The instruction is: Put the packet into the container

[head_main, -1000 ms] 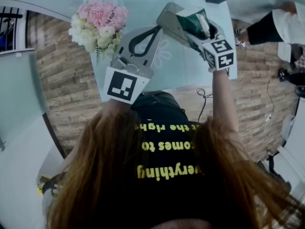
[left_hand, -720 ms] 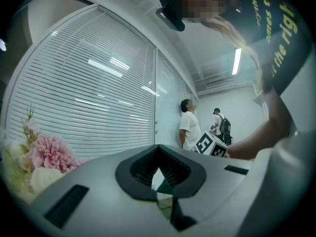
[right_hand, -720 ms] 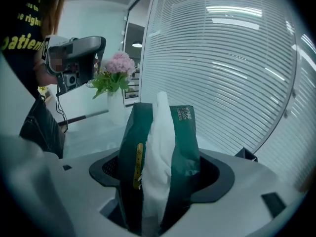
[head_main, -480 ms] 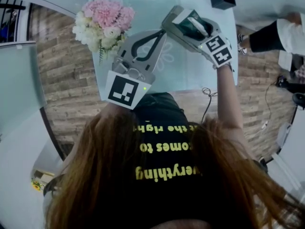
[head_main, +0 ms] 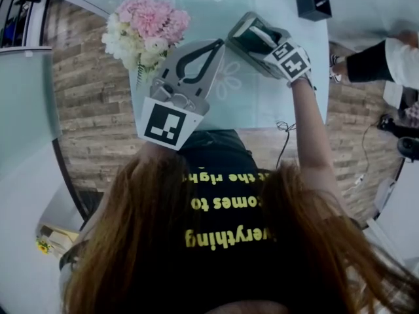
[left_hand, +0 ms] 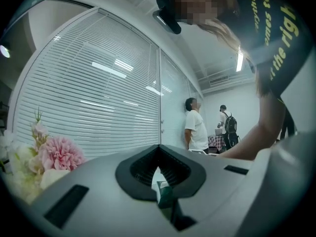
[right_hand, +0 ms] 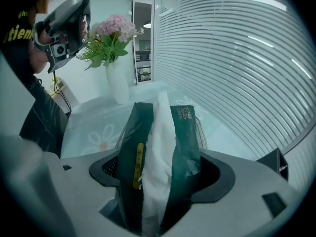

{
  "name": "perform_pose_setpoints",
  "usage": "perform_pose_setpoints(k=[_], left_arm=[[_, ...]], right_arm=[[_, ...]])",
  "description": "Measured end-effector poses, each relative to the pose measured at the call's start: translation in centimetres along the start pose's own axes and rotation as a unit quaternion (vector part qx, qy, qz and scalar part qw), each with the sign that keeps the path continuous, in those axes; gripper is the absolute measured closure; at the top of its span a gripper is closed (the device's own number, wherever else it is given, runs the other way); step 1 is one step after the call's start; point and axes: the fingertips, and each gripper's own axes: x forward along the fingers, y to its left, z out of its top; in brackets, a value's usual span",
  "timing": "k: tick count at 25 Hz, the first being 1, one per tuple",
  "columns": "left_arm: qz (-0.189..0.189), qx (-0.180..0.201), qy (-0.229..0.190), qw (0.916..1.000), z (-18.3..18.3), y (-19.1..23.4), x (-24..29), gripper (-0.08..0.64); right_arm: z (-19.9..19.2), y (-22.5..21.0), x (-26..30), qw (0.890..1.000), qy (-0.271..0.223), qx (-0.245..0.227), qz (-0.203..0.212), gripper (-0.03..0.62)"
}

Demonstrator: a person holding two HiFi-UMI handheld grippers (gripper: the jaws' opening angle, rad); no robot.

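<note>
A dark green tissue packet (right_hand: 159, 157) with white tissue showing along its slit is clamped upright in my right gripper (right_hand: 160, 181). In the head view that gripper (head_main: 243, 30) holds the packet (head_main: 257, 39) over the pale blue table (head_main: 262, 97). A thin wire frame (right_hand: 201, 130) shows just behind the packet. A black box-like container (head_main: 313, 5) stands at the table's far right corner, also low right in the right gripper view (right_hand: 274, 163). My left gripper (head_main: 220, 43) hovers beside the right one, shut, jaw tips touching, nothing between them.
A white vase (right_hand: 118, 85) of pink and white flowers (head_main: 147, 25) stands at the table's left side. A person's arm and sleeve (head_main: 386, 48) show at the right beyond the table. A cable (head_main: 281, 136) lies on the brick-pattern floor. People stand far off by the blinds (left_hand: 196, 125).
My right gripper has carried the packet a little farther out over the table. The left gripper has barely shifted.
</note>
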Motion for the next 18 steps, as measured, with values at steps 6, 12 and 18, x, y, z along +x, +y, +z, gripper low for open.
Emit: perform_pose_setpoints(k=[6,12,18], left_arm=[[0.000,-0.001,0.001,1.0000,0.0,0.1,0.1,0.558],[0.001,-0.002,0.002,1.0000,-0.1,0.1,-0.1,0.558],[0.005,-0.007,-0.002,1.0000,0.1,0.1,-0.3,0.558]], right_arm=[[-0.6,0.1,1.0,0.999,0.023,0.012,0.026,0.212],[-1.8,0.0,1.9,0.998,0.043,0.021,0.030,0.192],[-0.9,-0.4,1.3,0.999,0.029,0.015,0.024,0.173]])
